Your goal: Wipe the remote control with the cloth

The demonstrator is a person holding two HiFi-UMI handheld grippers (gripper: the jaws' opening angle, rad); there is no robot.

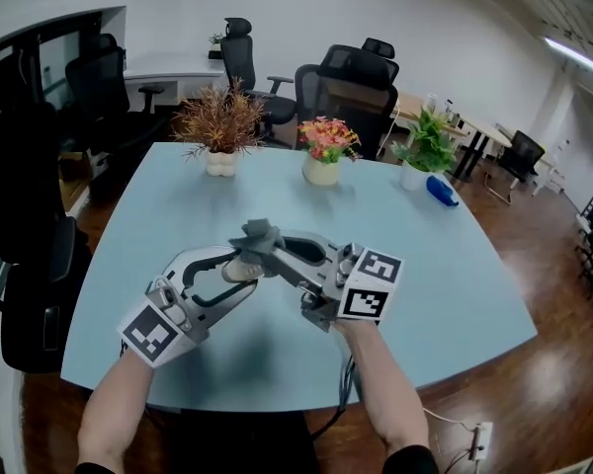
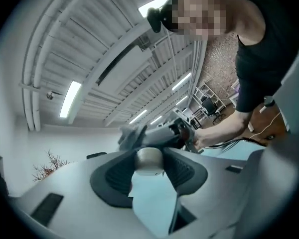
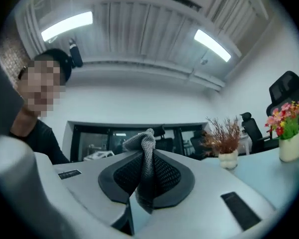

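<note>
Office chairs (image 1: 351, 87) and potted plants (image 1: 220, 126) edge a pale blue bench (image 1: 455, 265). Above it, the left gripper (image 1: 235, 276) clamps the remote (image 2: 149, 161). The right gripper (image 1: 273, 249) pinches the grey cloth (image 3: 146, 153) just above the remote.

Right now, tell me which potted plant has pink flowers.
The middle plant, in the cream pot; the left plant is brown, the right plant green.

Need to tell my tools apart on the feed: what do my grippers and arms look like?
The left tongs and right tongs are light grey shells with dark textured pads. Each carries a white cube of black square markers. A dark cable hangs beneath the right forearm. Black sleeves.
</note>
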